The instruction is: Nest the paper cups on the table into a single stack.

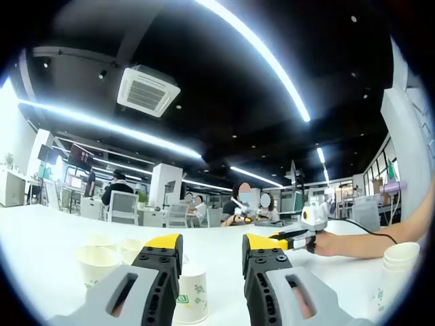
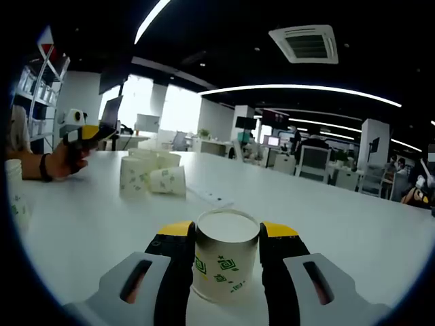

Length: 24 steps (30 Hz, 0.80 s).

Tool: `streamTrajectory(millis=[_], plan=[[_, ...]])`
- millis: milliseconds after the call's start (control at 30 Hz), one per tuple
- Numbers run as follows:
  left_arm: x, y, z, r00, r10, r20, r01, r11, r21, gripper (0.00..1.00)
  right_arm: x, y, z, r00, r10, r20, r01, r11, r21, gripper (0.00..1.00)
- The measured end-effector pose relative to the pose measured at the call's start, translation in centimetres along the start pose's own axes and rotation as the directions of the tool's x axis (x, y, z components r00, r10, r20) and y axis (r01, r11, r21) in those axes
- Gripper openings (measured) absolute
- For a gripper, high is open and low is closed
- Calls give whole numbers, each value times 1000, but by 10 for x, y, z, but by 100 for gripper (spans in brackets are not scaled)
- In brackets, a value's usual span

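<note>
White paper cups with green prints are spread over a white table (image 2: 353, 224). My right gripper (image 2: 229, 229) is shut on one paper cup (image 2: 224, 268), which stands between its jaws. Further back sit an upright cup (image 2: 134, 176) and one lying on its side (image 2: 168, 180). My left gripper (image 1: 212, 243) is open, nothing between its jaws. Just beyond its left jaw stands a cup (image 1: 192, 293), with two open cups (image 1: 95, 261) (image 1: 131, 248) to the left. A stack of nested cups (image 1: 399, 261) stands at the right. The left view also catches the right gripper (image 1: 293, 238), and the right view the left gripper (image 2: 85, 132).
A person's hand and forearm (image 1: 367, 241) hold the right gripper. A flat white strip (image 2: 211, 197) lies mid-table. Another cup (image 2: 15, 197) stands at the left edge. Office desks, chairs and seated people (image 1: 119, 190) are far behind the table (image 1: 41, 234).
</note>
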<state>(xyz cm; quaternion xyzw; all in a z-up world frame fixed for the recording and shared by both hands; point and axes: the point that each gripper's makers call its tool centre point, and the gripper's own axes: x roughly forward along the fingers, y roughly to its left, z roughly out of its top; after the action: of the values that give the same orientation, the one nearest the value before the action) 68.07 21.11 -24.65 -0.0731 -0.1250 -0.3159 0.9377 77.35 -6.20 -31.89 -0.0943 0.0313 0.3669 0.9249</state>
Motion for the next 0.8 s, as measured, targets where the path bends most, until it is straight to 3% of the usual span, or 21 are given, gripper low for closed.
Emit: streamTrajectory(millis=[67, 167, 233, 333, 433, 467, 567, 667, 800], plan=[[1, 0, 1, 1000, -2, 2, 2, 1000, -1, 37, 0, 0, 0, 1000, 1, 3, -1, 1000, -2, 40], [1, 0, 1, 1000, -3, 4, 3, 1000, 2, 37, 1, 7, -1, 999, 39, 14, -40, 998, 40, 54], [2, 1, 0, 1000, -4, 2, 4, 1000, 5, 37, -2, 4, 4, 1000, 23, 18, -24, 999, 30, 56], [2, -1, 1, 1000, -5, 3, 5, 1000, 13, 37, -10, 11, 36, 996, 6, 86, -8, 1000, 24, 58], [-1, -14, 3, 1000, -7, 8, 7, 1000, 22, 37, -12, 42, 76, 990, 30, 136, -19, 997, -80, 58], [-3, -18, 3, 1000, -8, 9, 7, 1000, 26, 37, -9, 50, 82, 989, 45, 139, -33, 995, -91, 58], [-4, -22, 3, 1000, -9, 5, 9, 999, 35, 37, 15, 90, 87, 988, 138, 69, -129, 985, -119, 58], [-4, -12, 4, 1000, -4, 2, 4, 999, 54, 37, 48, 123, 89, 976, 213, 55, -206, 973, -105, 59], [-5, -6, 4, 1000, 19, -3, -18, 995, 95, 35, 97, 141, 68, 976, 218, -17, -218, 965, -147, 62]])
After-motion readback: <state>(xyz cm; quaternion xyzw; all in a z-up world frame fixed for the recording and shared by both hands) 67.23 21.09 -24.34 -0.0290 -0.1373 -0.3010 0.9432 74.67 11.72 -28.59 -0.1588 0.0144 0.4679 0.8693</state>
